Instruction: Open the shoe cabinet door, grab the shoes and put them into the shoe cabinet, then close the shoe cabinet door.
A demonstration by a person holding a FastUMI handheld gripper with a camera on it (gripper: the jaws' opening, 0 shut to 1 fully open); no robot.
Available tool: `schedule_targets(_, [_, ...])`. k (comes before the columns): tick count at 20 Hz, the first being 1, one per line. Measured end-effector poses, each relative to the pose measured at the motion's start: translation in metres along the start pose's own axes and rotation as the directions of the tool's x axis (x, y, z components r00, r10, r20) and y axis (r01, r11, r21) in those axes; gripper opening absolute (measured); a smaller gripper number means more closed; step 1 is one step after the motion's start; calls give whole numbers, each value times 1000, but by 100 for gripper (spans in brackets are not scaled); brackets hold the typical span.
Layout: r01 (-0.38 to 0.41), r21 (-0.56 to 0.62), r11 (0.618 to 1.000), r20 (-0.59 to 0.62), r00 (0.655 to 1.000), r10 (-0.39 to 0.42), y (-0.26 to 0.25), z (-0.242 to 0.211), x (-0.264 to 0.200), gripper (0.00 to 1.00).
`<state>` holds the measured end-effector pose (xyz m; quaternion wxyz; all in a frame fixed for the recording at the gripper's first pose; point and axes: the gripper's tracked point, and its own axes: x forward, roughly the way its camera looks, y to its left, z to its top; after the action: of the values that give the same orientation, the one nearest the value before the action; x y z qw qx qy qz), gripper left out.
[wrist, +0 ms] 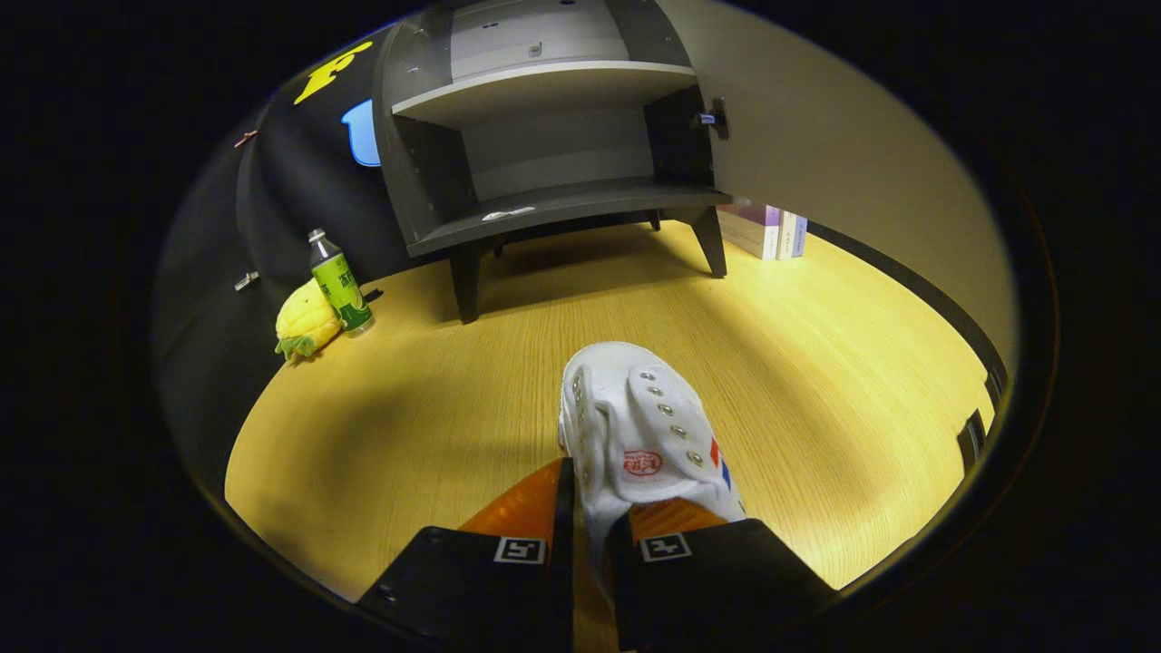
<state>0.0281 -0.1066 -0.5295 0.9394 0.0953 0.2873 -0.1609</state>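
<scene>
Gripper view: tool [590,535] nipped shut on white shoe [639,426], held at its rim; cabinet [553,195] open ahead. Risk: thin grip, shoe may swing, slip, or catch the shelf edge.

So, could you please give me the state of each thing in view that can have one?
Shoe cabinet: door open, both shelves bare.
Shoe: white, pinched between the jaws, above the floor.
Gripper: shut on shoe.
Bottle: upright, capped.
Pineapple toy: lying beside the bottle.
Books: standing, closed.
</scene>
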Motion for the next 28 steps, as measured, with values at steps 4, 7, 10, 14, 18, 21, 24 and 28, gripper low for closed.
schedule_targets(4, [6, -5, 1000, 24, 1000, -5, -2, -1, 2, 23])
schedule_targets(7, [11, 17, 1000, 26, 1000, -12, -5, 0, 2, 23])
schedule_targets(10, [20, -1, 1000, 28, 999, -20, -7, -1, 1, 23])
schedule_targets(14, [7, 49, 999, 35, 999, -9, -8, 1, 6, 23])
schedule_targets(18, [-4, -5, 1000, 27, 1000, 4, -4, -2, 4, 5])
schedule_targets(21, [-20, 5, 1000, 11, 1000, 20, -4, 0, 1, 5])
schedule_targets(24, [-14, -37, 999, 18, 1000, 14, -4, 15, -13, 5])
schedule_targets(28, [-45, -8, 999, 32, 998, 45, 6, 61, -41, 5])
